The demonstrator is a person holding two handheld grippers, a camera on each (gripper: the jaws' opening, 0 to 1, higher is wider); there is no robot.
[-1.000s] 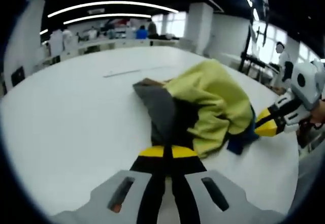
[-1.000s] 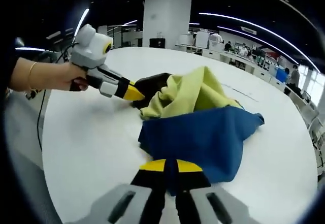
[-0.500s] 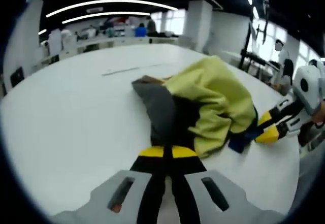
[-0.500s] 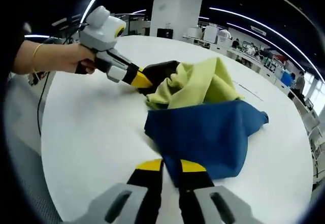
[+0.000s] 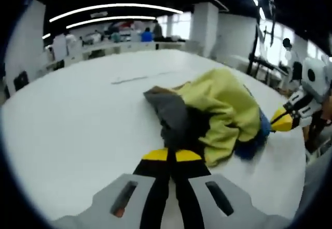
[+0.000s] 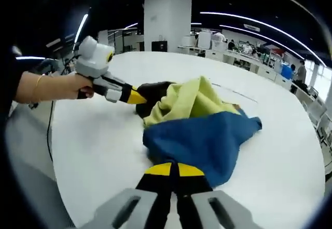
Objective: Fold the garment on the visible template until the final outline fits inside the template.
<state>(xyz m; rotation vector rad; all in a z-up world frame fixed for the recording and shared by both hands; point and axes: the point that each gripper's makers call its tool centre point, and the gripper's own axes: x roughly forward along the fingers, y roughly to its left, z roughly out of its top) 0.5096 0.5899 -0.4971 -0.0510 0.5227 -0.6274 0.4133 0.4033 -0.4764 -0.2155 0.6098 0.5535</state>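
Observation:
A crumpled garment lies bunched on the round white table [image 5: 67,125]. It has a yellow-green part [image 5: 223,104], a grey-black part [image 5: 168,112] and a blue part [image 5: 254,138]. My left gripper [image 5: 168,155] is shut on the grey-black cloth at its near edge. In the right gripper view the same left gripper [image 6: 136,98] pinches the dark cloth [image 6: 153,91] beside the yellow-green folds [image 6: 187,102]. My right gripper [image 6: 174,169] has its jaws together at the near edge of the blue cloth [image 6: 202,138]. Its yellow tip [image 5: 280,122] touches the blue edge in the left gripper view.
A thin line [image 5: 137,77] is marked on the table beyond the garment. A person's hand [image 6: 52,86] holds the left gripper near the table's edge. Desks with people [image 5: 129,34] and a white pillar [image 6: 166,21] stand far behind. Bare table surrounds the garment.
Half a second ago the right gripper's jaws stood apart around the blue edge; now they are together on it. The left gripper stayed shut on the dark cloth.

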